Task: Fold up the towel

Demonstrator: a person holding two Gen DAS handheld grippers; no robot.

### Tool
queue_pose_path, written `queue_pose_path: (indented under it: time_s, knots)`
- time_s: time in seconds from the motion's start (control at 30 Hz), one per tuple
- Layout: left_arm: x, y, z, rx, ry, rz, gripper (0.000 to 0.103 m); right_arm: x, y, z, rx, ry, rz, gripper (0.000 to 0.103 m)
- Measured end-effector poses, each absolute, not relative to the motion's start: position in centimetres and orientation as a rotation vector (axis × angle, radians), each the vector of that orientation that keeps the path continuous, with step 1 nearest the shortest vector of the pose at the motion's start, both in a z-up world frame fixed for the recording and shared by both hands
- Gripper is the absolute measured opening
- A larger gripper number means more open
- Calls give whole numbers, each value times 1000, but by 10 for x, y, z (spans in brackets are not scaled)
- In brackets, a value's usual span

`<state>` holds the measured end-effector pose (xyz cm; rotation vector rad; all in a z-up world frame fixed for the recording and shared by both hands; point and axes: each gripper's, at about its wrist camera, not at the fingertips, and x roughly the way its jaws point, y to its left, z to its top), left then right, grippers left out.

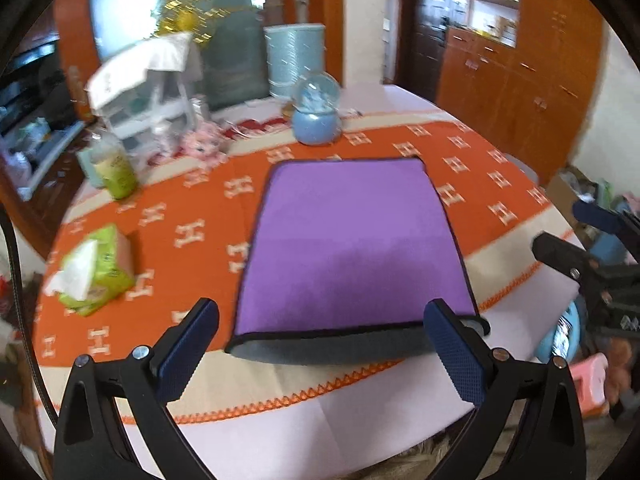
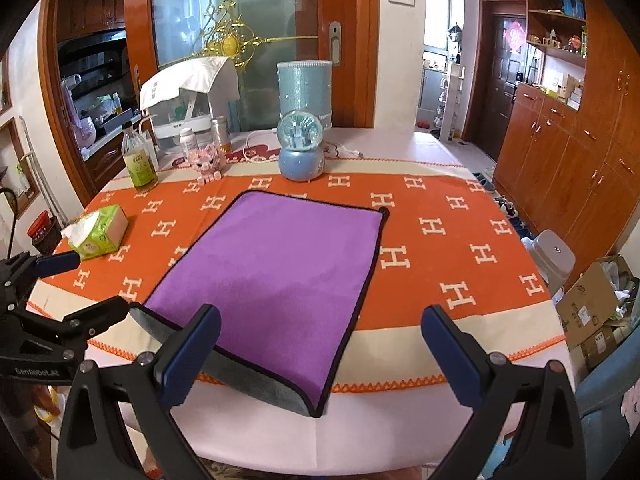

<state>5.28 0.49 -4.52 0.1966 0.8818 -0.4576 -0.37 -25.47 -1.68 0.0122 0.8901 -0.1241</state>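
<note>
orange tablecloth (image 2: pixel 440 216) | purple towel (image 2: pixel 276 276) flat (grey underside at near edge) | left gripper (image 1: pixel 322 344), right gripper (image 2: pixel 320 354): fingers wide apart, holding nothing

At twelve o'clock from my seat stands a glass sliding door (image 2: pixel 256 44) in an orange wooden frame, a gold ornament (image 2: pixel 228 42) hanging before it. At ten o'clock a kitchen opening (image 2: pixel 94 80) shows dark cabinets and cluttered counters. At two o'clock, a dark entry door (image 2: pixel 508 76) sits past a bright window (image 2: pixel 438 20). Orange wooden cabinets (image 2: pixel 568 152) with open shelves above fill three o'clock. Below them lie a grey stool (image 2: pixel 554 256) and a cardboard box (image 2: pixel 592 308) on the floor. Daylight washes the white walls.
</note>
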Motion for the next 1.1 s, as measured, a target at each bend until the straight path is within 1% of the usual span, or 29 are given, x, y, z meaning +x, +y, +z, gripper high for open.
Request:
queue_pose_path:
  time_s: [0.03,0.1,0.13,0.17,0.23,0.33,0.43,0.5,0.53,0.6,0.67,0.87,0.9,1.1]
  knots:
    - [55,6,-50,190,895,-475,96,-4,-255,-23,2,898,-121,97]
    - [61,12,-63,168,922,-516,87,-3,-255,-37,-12,920,-107,91]
    - [62,14,-67,166,923,-524,84,-4,-255,-45,-20,935,-99,89]
    - [64,17,-72,168,923,-526,82,-4,-255,-51,-26,947,-94,88]
    - [67,21,-81,191,915,-516,82,-5,-256,-65,-36,971,-77,87]
    - [73,27,-94,222,915,-531,78,-9,-254,-81,-43,995,-46,86]
    - [83,35,-107,205,961,-569,73,-11,-251,-95,-55,1012,5,83]
    - [93,41,-117,195,1005,-582,63,-14,-248,-103,-71,1016,36,81]
    - [98,44,-122,198,1022,-577,60,-14,-246,-107,-83,1021,52,80]
    - [108,52,-129,203,1042,-570,51,-14,-243,-112,-96,1031,77,75]
    - [116,58,-132,199,1052,-570,49,-13,-243,-116,-98,1040,94,67]
    - [130,72,-139,210,1076,-626,47,-10,-247,-124,-81,1069,141,54]
    - [131,72,-140,231,1079,-640,45,-10,-247,-125,-80,1073,148,53]
    - [127,66,-142,315,1096,-753,45,-10,-248,-125,-71,1087,201,51]
